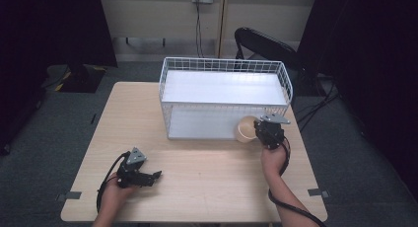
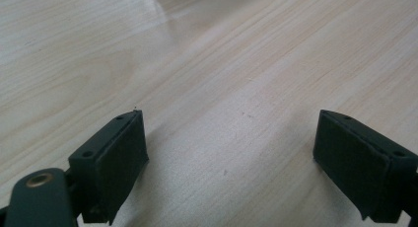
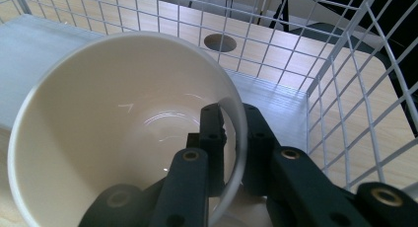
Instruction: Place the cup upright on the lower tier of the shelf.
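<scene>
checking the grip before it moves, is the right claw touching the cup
Touching: the right gripper view shows the right claw with one jaw inside and one outside the cup wall, pinching it.

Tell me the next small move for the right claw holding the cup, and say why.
Probably ease the cream cup forward onto the lower shelf of the white wire rack, then open. The right claw pinches the cup's rim, one jaw inside and one outside, and holds it tilted at the rack's open front corner. The left claw rests open over bare table, so it is out of the way.
</scene>
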A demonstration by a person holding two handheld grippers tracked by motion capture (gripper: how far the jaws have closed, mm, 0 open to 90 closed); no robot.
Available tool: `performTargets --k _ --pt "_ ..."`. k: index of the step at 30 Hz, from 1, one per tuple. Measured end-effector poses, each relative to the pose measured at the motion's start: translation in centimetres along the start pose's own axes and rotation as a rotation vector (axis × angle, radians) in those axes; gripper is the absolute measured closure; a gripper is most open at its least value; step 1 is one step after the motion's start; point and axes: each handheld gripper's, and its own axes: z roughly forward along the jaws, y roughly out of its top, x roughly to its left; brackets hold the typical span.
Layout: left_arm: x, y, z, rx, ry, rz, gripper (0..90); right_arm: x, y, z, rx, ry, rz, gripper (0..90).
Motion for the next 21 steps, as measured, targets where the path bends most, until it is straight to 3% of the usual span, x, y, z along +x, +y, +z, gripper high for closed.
performTargets --k 21 --pt "-0.01 0.0 0.0 0.0 0.001 0.0 12.6 -0.23 0.05 0.85 -0.013 -0.029 0.039 82.2"
